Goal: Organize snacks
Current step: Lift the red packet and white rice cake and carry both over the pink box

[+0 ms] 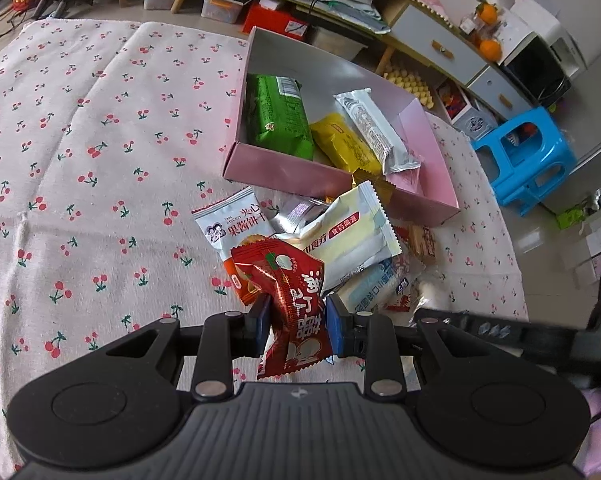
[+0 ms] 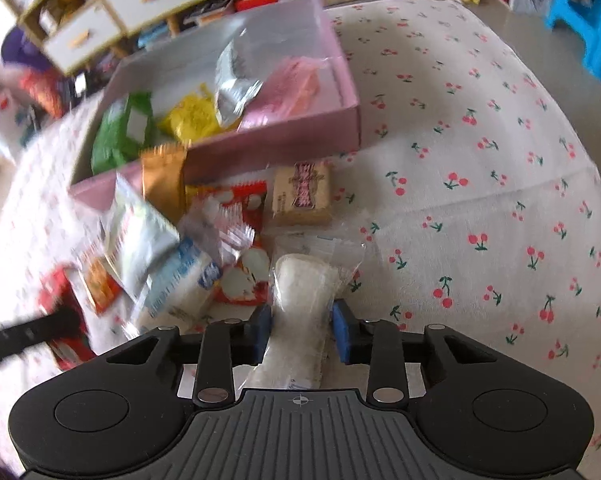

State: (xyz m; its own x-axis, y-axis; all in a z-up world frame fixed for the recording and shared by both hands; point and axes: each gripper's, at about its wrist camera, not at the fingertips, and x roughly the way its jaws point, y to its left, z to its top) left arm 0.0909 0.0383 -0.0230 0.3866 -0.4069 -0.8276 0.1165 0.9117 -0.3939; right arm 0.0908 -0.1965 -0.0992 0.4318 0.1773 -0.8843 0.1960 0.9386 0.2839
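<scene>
Red foil shows between the blue pads of the left tongs [image 1: 296, 326], which are clenched on a red snack packet [image 1: 290, 300] printed with white characters; the packet hangs a little twisted above the heap of loose snacks. The right tongs [image 2: 302, 330] straddle a clear packet with a white rice cracker [image 2: 302, 300] inside; the left pad touches its edge, while a thin gap shows at the right pad, so whether they truly grip it I cannot tell. Just beyond the left tongs lies the heap on the cherry-print cloth [image 1: 80, 140]: a white jam biscuit packet [image 1: 232, 224], a pale yellow and white packet [image 1: 356, 236], a blue and white packet [image 1: 374, 284] and a small silver wrapper [image 1: 296, 216], overlapping one another. In the right wrist view the same heap is blurred, with a tan square biscuit pack [image 2: 302, 196] lying just in front of the box and a gold wrapper [image 2: 164, 180] leaning over the box's near wall. Farther out sits the pink box [image 1: 284, 172], open at the top, holding a green packet [image 1: 280, 116], a yellow packet [image 1: 344, 144] and a silver packet [image 1: 374, 130] side by side. Well beyond the cloth stand a blue plastic stool [image 1: 524, 160] and low cabinets [image 1: 436, 40] on the floor.
</scene>
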